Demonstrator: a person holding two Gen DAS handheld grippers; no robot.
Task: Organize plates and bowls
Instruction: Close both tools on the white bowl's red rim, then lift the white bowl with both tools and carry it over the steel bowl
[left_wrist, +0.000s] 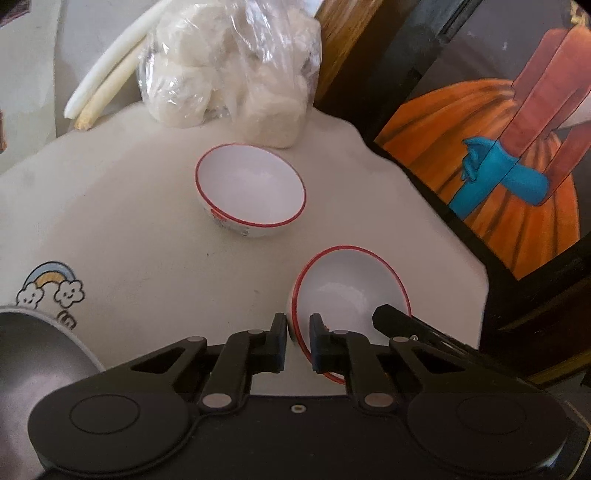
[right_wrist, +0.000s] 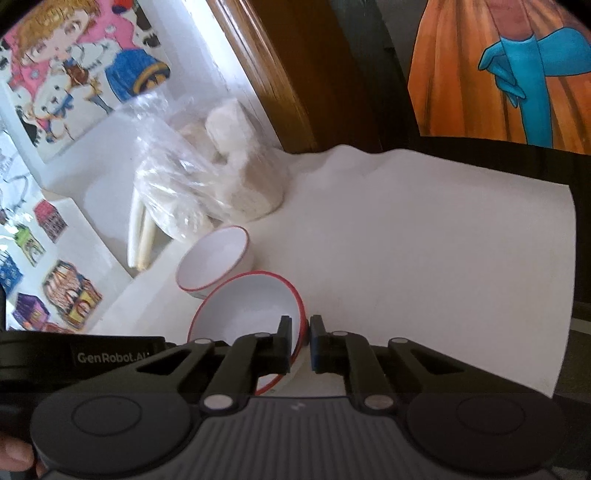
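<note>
Two white bowls with red rims are on the white cloth-covered table (left_wrist: 129, 221). The near bowl (left_wrist: 351, 291) is tilted, and both grippers grip it. My left gripper (left_wrist: 298, 332) is shut on its left rim, with one pad inside the bowl and one outside. My right gripper (right_wrist: 301, 332) is shut on the opposite rim of the same bowl (right_wrist: 243, 314). One of its fingers (left_wrist: 391, 321) shows inside the bowl in the left wrist view. The far bowl (left_wrist: 251, 188) stands upright just beyond, also seen as the far bowl (right_wrist: 214, 258) close behind the tilted one.
A clear plastic bag of white lumps (left_wrist: 236, 62) and two pale sticks (left_wrist: 110, 62) lie behind the bowls. A dark metal dish (left_wrist: 37, 350) sits at the lower left. A framed painting (left_wrist: 517, 155) stands past the table's right edge. Coloured pictures (right_wrist: 55, 74) line the wall.
</note>
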